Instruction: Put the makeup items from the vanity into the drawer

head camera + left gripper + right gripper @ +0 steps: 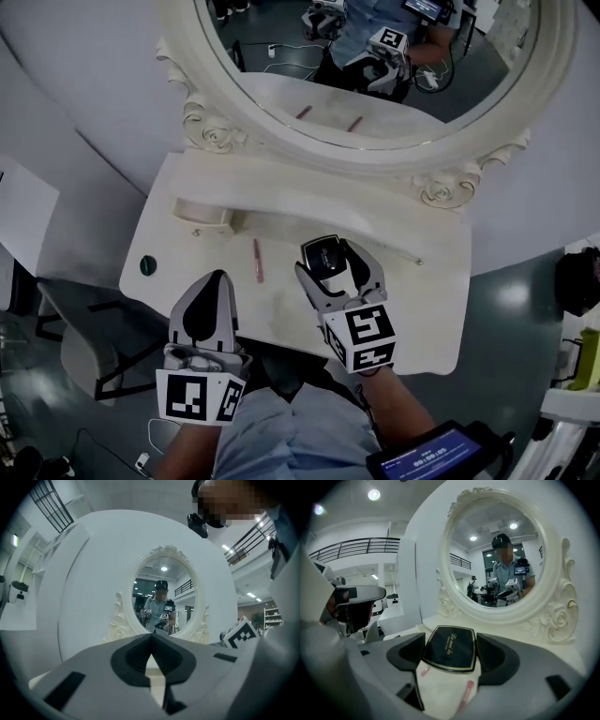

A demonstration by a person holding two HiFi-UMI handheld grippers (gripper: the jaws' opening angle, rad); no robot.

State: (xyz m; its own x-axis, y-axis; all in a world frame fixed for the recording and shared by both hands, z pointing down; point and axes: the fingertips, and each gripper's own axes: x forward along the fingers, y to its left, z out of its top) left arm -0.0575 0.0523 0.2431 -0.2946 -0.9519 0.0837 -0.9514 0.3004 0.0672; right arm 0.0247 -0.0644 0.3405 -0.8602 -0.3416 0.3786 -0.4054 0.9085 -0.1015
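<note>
So the right gripper (330, 258) has the black compact (325, 253) pinched between its jaws. They're open only as wide as the compact and press on its two side edges. In the right gripper view the compact (450, 648) sits right out at the tips, lid facing up and tipped a bit toward the camera, with the pads snug on both sides. It hangs just above the vanity top (422, 300), roughly mid-table in front of the mirror (309, 141).

What matters for the next bit: what looks like the little open drawer (200, 214) is off to the gripper's left and further back, up against the mirror base. My guess is the compact has to travel left and away from the person, then go down in. It's wider than it is thick, so I'd keep it flat-ish when lowering it.

The left gripper (217, 275) is closed up, jaw tips touching and nothing in them. Its own view shows the jaws meeting with no gap (151, 639). It's parked at the near edge of the table, left of the other one.

A pink pencil (257, 261) lies flat on the vanity between the two grippers, apart from both. Its long axis runs from the person toward the mirror. It's a touch nearer the left gripper's tip and lined up with that jaw direction, so that hand looks like the obvious one for it.
</note>
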